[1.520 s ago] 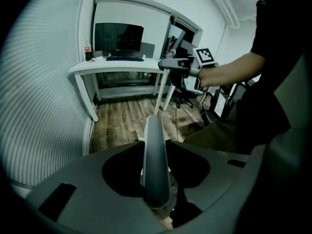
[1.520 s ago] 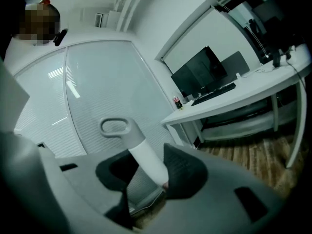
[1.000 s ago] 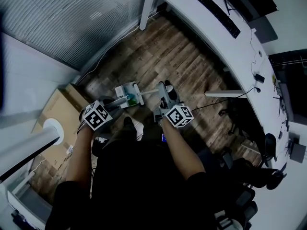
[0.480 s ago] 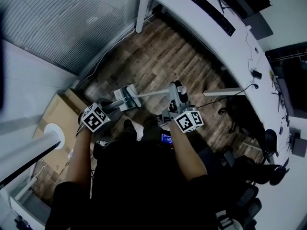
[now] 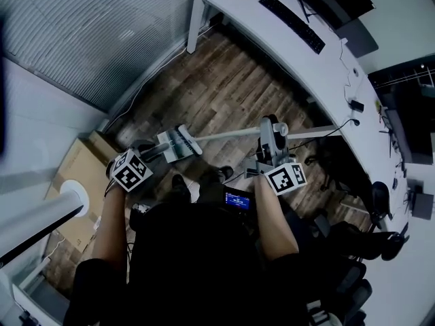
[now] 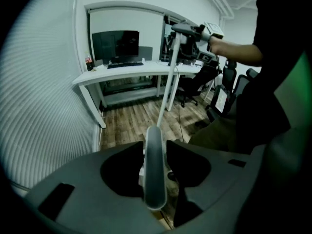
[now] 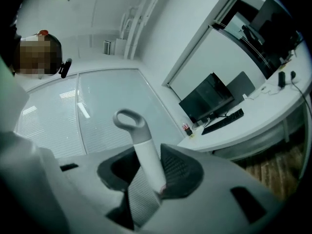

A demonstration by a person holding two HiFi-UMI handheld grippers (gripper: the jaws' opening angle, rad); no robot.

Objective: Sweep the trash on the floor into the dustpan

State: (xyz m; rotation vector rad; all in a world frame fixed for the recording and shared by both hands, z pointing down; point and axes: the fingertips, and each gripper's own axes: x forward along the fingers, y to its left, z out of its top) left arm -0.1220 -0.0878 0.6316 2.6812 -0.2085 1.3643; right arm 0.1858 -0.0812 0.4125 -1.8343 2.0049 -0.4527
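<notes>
My left gripper reaches down and closes on the grey handle of the dustpan, which sits low over the wood floor. Its jaws have just been opening a little, with the handle still touching both. The white broom pole runs from the dustpan to my right gripper. That gripper is held level and is shut on the broom's grip, just below its ring end. In the left gripper view the pole rises to the right gripper. No trash can be made out.
A long white desk with a keyboard curves along the right; its leg stands at the back. A cardboard box lies to the left by the blinds. Office chairs stand to the right. My shoes are below the dustpan.
My right gripper has risen and moved right with the broom grip, and the pole now stretches longer from the dustpan. The left gripper has stayed almost in place.
</notes>
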